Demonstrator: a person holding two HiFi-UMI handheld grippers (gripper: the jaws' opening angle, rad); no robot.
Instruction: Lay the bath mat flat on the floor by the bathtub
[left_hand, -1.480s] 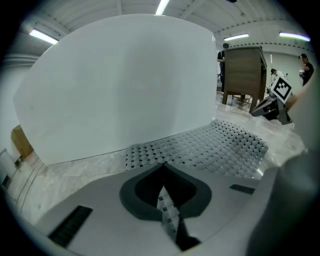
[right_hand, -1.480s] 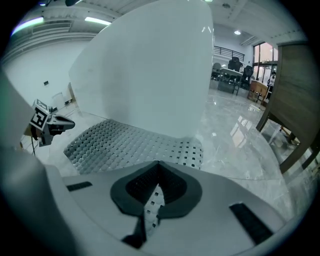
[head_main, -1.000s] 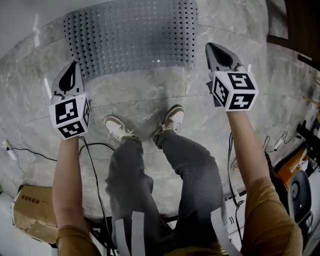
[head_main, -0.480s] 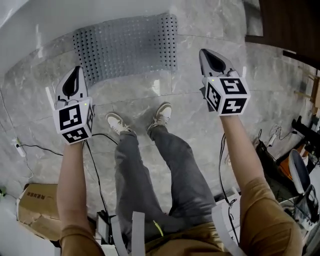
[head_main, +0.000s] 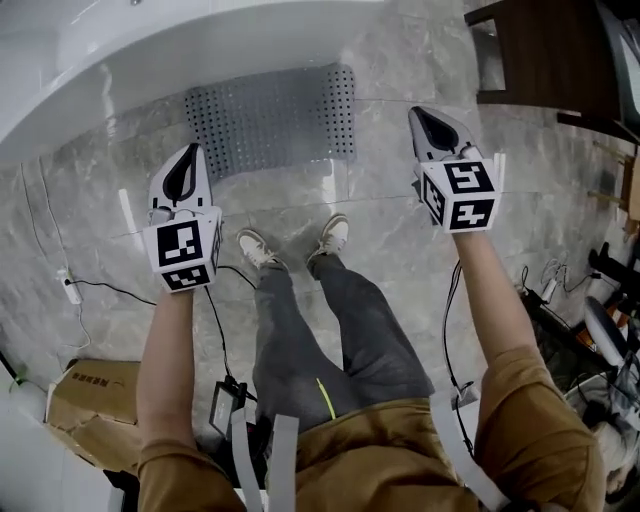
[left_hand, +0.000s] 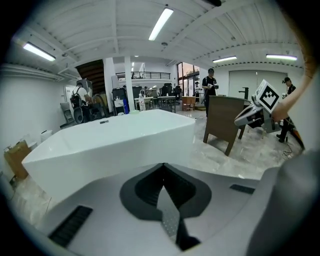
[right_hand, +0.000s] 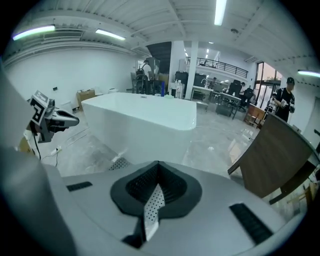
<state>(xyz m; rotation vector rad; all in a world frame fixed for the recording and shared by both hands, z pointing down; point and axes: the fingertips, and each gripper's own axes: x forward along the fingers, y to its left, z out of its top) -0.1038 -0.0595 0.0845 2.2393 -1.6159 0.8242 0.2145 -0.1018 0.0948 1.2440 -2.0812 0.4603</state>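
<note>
Honestly the bath mat (head_main: 272, 120) looks done: it lies spread out flat on the floor (head_main: 380, 230), just beside the bathtub (head_main: 150, 50) with its long side along the tub wall. So the main way to mess this up now, I think, is the feet. The shoes (head_main: 255, 248) are near the mat's front edge, and one careless step forward could scuff it and ruck up a corner. There's also a cable (head_main: 215, 300) trailing right by the left shoe, so a snag there could yank things around. Both arms are stretched out in front. The left gripper (head_main: 187, 160) and right gripper (head_main: 422, 118) point forward and down, held apart on either side of the legs. Both have their jaws pressed together with nothing between them, and neither touches the mat.
</note>
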